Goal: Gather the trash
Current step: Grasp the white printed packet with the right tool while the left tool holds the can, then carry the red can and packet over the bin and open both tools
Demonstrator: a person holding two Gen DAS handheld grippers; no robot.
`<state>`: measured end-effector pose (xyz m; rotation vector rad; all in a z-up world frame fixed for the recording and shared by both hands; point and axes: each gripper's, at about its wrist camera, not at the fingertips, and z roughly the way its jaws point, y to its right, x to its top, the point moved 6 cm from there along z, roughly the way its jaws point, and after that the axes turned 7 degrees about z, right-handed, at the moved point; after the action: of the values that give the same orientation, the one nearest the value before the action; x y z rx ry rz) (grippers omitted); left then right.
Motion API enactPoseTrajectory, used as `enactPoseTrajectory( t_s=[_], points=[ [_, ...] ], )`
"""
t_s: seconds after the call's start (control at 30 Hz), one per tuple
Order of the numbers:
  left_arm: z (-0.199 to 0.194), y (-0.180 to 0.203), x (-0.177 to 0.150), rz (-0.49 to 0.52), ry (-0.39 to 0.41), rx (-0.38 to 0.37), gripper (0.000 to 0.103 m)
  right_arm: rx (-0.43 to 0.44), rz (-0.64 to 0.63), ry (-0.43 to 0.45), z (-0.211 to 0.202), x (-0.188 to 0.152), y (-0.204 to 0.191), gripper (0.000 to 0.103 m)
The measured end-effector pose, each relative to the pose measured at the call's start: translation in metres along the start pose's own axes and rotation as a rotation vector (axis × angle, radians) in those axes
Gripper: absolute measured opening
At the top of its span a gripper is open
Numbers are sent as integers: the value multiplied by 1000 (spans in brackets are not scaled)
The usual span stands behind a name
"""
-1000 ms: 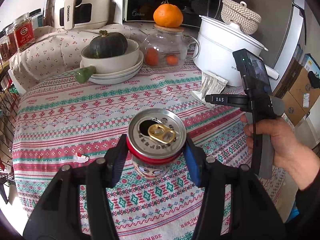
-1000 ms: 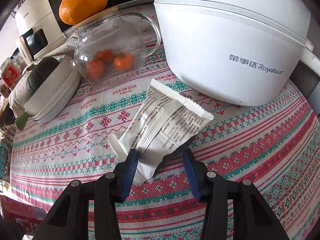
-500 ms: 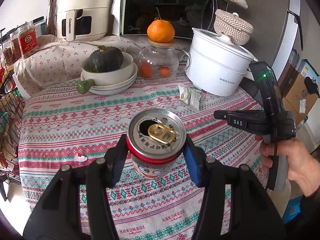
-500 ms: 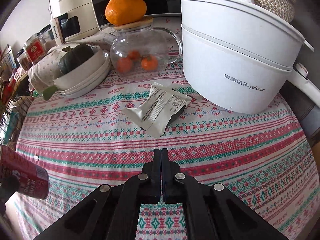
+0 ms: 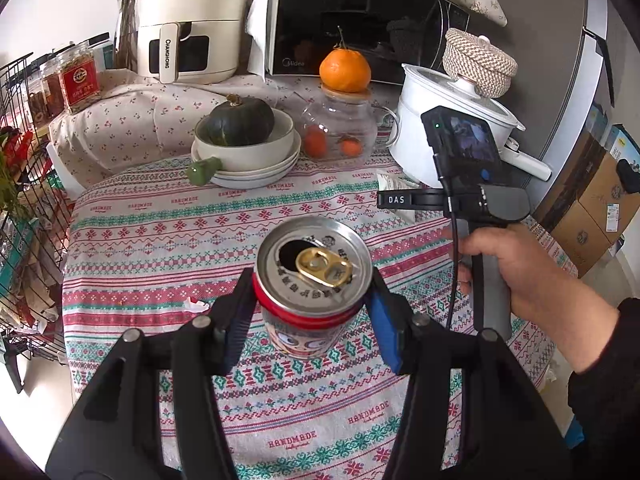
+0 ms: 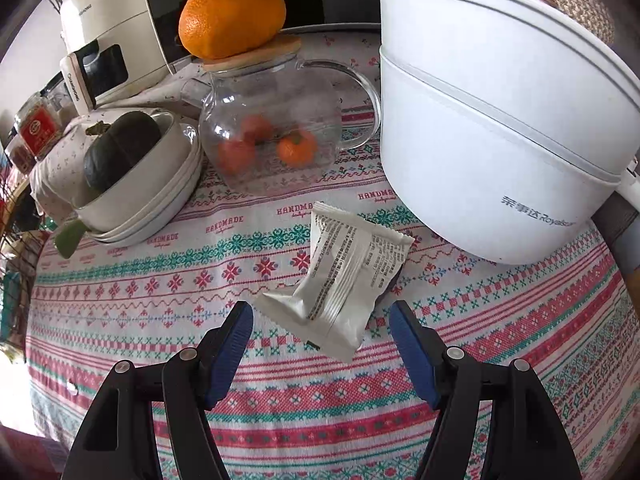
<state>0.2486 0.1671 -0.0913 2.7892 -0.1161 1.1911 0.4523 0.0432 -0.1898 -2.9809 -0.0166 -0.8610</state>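
Note:
My left gripper (image 5: 310, 316) is shut on an opened red drink can (image 5: 314, 284) with a gold pull tab, held above the patterned tablecloth (image 5: 160, 240). My right gripper (image 6: 322, 344) is open, its blue pads either side of the near end of a white snack wrapper (image 6: 348, 280) that lies flat on the cloth in front of the white cooker. The wrapper also shows in the left wrist view (image 5: 394, 182), partly hidden behind the right gripper's body (image 5: 472, 196). A small scrap (image 5: 195, 304) lies on the cloth left of the can.
A white Royalstar cooker (image 6: 500, 128) stands right behind the wrapper. A glass teapot (image 6: 276, 128) with an orange on its lid and stacked bowls (image 6: 136, 196) holding a dark squash stand behind. An air fryer (image 5: 188, 24), microwave and wire rack (image 5: 24, 208) ring the table.
My right gripper was shut and pulled back from the wrapper; now it is open and close around the wrapper's near end. The left gripper keeps holding the can.

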Motion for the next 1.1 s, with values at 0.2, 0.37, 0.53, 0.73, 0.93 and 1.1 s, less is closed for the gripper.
enactPoseTrajectory(
  t_s=[0.2, 0.37, 0.53, 0.73, 0.93, 1.1],
  points=[
    [1, 2, -1, 23, 4, 17, 55, -33, -21, -17, 25, -5, -2, 31],
    [-5, 6, 1, 16, 13, 22, 55, -23, -135, -31, 6, -23, -7, 3],
    [-21, 17, 9, 5, 52, 7, 55, 38, -196, -8, -40, -50, 4, 3],
    [-41, 50, 10, 4, 74, -36, 55, 136, -186, 11, -114, -86, 50, 3],
    [-59, 102, 1, 31, 82, -103, 55, 165, -148, 24, -182, -122, 102, 3],
    [-69, 148, -14, 73, 77, -171, 55, 139, -121, 52, -224, -147, 157, 3]
  ],
)
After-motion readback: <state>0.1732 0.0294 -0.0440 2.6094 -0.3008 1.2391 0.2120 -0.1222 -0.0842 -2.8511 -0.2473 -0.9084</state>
